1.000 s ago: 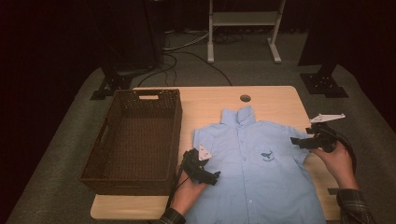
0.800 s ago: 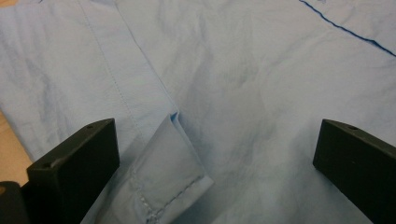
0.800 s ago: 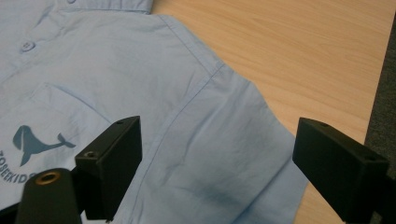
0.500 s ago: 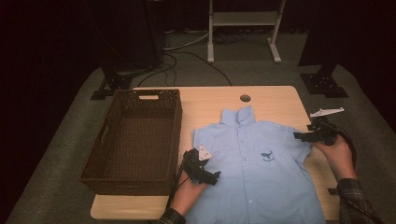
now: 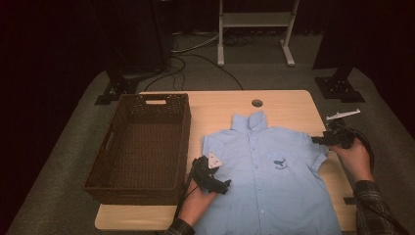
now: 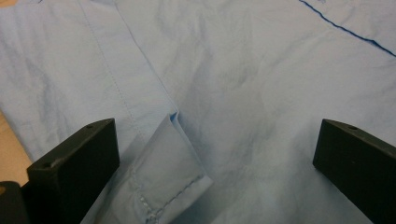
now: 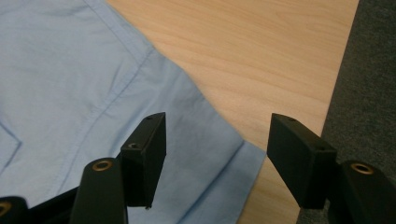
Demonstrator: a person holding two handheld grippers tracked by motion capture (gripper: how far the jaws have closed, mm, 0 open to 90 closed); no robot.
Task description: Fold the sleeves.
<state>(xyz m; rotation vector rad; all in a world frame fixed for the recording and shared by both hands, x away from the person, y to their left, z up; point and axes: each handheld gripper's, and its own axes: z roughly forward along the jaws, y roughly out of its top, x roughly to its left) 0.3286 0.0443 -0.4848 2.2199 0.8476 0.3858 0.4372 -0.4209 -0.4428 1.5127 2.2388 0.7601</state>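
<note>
1. The light blue shirt (image 5: 269,181) lies spread flat, buttoned front up, on the bench (image 5: 288,105), just right of the wicker basket (image 5: 142,147).
2. Since a second ago the right gripper (image 5: 320,139) has slid outward along the shirt's right sleeve to its hem; its jaws have just been closing, now half-wide, the hem corner (image 7: 233,163) between them, not yet pinched.
3. The left gripper (image 5: 222,186) has stayed over the shirt's left side, jaws wide, a sleeve cuff (image 6: 173,163) lying between them.
4. Beyond the shirt's collar, a round hole (image 5: 257,103) marks the bench.
</note>
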